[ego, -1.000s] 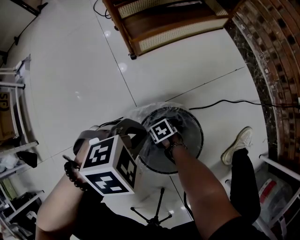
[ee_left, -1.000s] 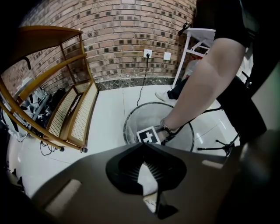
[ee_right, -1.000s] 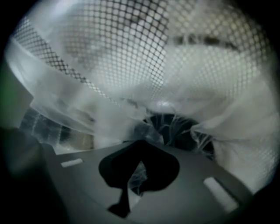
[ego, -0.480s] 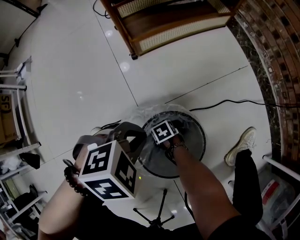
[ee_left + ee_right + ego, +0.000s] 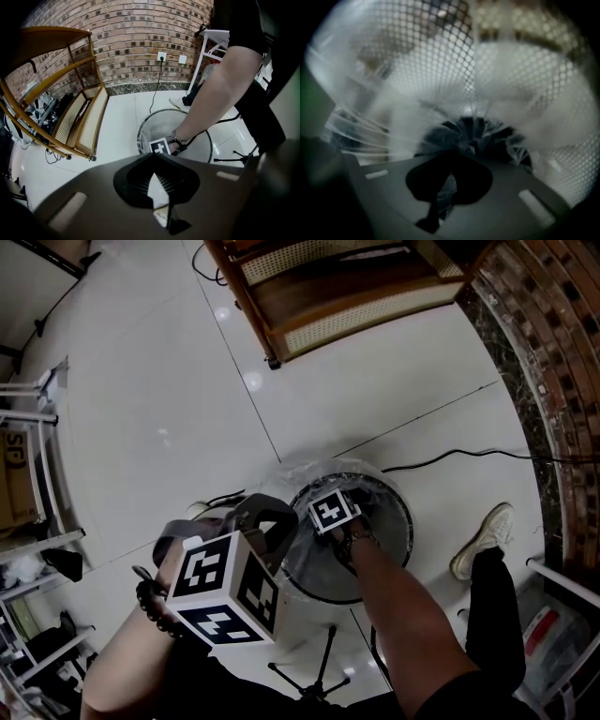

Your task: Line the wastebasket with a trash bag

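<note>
A round black mesh wastebasket (image 5: 398,512) stands on the white tile floor, with a clear trash bag (image 5: 291,470) draped over its rim and hanging inside. The right gripper's marker cube (image 5: 330,512) sits low inside the basket, its jaws hidden beneath it. In the right gripper view my right gripper (image 5: 457,154) is shut, and pleats of the trash bag (image 5: 393,117) run into its tips against the mesh wall (image 5: 525,56). My left gripper (image 5: 274,523) is at the basket's left rim. It is shut (image 5: 153,164), with a crumpled bit of film between the jaws.
A wooden bench with cane panels (image 5: 347,296) stands beyond the basket. A black cable (image 5: 450,451) runs across the floor to the brick wall (image 5: 553,343). The person's shoe (image 5: 483,535) is right of the basket, a small tripod (image 5: 314,667) is near me, and metal racks (image 5: 37,484) are at the left.
The head camera has shifted a little, so the scene sits slightly lower in the frame. Both grippers keep their places at the basket with jaws unchanged.
</note>
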`<act>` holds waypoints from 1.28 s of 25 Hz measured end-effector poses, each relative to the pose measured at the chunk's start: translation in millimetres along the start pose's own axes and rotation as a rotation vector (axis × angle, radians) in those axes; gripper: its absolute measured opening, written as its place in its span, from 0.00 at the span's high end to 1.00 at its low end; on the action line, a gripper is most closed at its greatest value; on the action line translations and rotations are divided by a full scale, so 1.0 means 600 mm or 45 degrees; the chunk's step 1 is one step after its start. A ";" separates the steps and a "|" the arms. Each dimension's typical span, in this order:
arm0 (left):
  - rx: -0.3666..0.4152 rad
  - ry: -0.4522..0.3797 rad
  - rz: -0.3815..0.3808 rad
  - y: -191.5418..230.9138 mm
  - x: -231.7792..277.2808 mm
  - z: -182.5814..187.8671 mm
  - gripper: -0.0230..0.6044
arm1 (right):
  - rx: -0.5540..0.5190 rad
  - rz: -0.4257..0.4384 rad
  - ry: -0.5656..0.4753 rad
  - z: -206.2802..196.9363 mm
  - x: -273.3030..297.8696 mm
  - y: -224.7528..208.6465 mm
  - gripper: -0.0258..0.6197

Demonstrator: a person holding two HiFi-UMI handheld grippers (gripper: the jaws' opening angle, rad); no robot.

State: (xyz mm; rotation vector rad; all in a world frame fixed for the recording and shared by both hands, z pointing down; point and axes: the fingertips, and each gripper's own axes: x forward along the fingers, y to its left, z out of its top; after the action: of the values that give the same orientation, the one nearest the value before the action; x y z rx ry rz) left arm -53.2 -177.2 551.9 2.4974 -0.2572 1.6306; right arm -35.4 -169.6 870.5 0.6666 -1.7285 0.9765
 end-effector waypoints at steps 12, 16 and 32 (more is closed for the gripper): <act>0.038 0.015 0.003 -0.003 0.006 0.000 0.96 | 0.049 -0.016 0.025 0.005 -0.031 -0.004 0.91; 0.056 0.003 0.018 -0.004 0.002 0.009 0.96 | 0.072 0.034 0.009 0.003 -0.061 0.010 0.89; -0.014 -0.032 0.062 -0.020 0.013 0.005 0.96 | 0.116 0.036 -0.379 0.039 -0.361 0.072 0.96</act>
State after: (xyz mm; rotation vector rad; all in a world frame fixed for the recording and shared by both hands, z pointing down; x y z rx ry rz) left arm -45.0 -166.6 557.6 2.5243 -0.3315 1.6121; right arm -6.2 -168.8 650.5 0.8846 -1.9648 1.0198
